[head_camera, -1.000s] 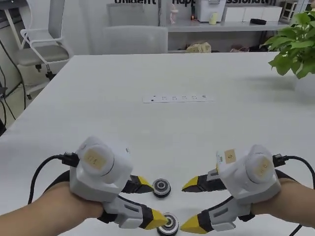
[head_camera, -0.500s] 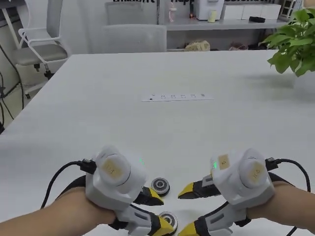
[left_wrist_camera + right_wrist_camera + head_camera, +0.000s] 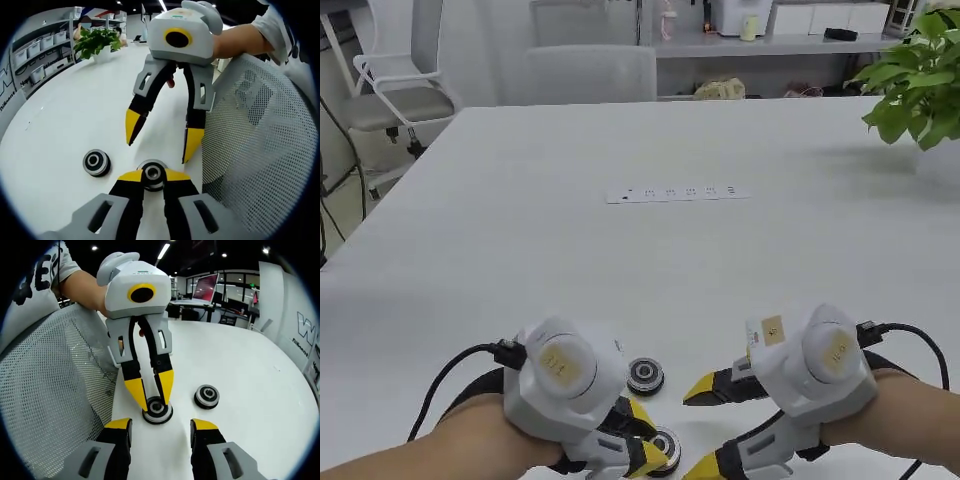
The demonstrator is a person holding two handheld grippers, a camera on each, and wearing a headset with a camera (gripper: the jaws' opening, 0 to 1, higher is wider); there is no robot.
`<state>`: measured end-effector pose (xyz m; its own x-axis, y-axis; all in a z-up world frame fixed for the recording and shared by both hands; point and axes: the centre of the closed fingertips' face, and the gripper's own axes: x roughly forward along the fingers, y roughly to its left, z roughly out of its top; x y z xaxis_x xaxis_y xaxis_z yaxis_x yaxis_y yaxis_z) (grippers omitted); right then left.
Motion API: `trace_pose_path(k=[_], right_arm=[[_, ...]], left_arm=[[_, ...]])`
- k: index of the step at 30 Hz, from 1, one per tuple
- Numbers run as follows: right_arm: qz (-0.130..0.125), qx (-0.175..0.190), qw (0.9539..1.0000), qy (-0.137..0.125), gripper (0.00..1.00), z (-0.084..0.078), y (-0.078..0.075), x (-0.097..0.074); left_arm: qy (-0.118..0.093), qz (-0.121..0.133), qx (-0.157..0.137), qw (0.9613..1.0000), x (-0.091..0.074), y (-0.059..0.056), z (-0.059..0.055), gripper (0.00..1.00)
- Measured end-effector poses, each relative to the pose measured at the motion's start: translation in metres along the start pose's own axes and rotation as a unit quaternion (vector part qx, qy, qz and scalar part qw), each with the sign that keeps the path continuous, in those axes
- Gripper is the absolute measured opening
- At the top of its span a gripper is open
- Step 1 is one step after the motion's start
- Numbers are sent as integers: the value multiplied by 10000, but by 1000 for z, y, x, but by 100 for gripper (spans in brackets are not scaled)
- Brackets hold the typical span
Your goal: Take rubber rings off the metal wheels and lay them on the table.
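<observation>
- Left gripper (image 3: 646, 437): held at the near edge of the table (image 3: 670, 280). Its two yellow-tipped jaws are drawn in and clamped on the near wheel (image 3: 667, 446). In the left gripper view one tip presses each side of that wheel.
- Right gripper (image 3: 698, 432): held to the right of the left gripper, its tips pointing toward it. The jaws stand wide apart with nothing between them. In the right gripper view the near wheel lies just ahead of the gap, clear of both tips.
- Near wheel: small metal disc, lying flat on the table at its near edge, between the two grippers. Its dark rubber ring (image 3: 157, 416) is seated around the rim.
- Far wheel (image 3: 645, 375): same kind, flat on the table just beyond the near wheel and apart from it. No jaw touches it. A dark ring is in place on it too.
- Power strip (image 3: 678, 194): white, flat at mid-table, well apart from the wheels.
- Plant (image 3: 915, 95): green leaves at the far right of the table.
- Mesh chair back (image 3: 260, 140): grey, close beside the table's near edge.
</observation>
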<state>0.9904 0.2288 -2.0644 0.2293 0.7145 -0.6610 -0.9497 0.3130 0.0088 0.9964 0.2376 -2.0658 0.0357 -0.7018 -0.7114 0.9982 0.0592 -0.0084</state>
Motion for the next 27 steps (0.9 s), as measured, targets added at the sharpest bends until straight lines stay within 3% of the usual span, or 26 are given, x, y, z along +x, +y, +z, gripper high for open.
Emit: trace_pose_path(k=[3,9,18,27], right_arm=[[-17,28,10000,-11,44,0,-1,0],[8,28,10000,-29,44,6,-1,2],[254,-118,9994,207,41,5,9,11],[275,-188,9988,354,40,9,11,18]], left_arm=[[-1,42,166,9999,0,-1,0,8],[-70,64,218,9997,0,-1,0,8],[-127,118,230,9996,-1,-2,0,7],[-133,153,239,9995,-1,-3,0,7]])
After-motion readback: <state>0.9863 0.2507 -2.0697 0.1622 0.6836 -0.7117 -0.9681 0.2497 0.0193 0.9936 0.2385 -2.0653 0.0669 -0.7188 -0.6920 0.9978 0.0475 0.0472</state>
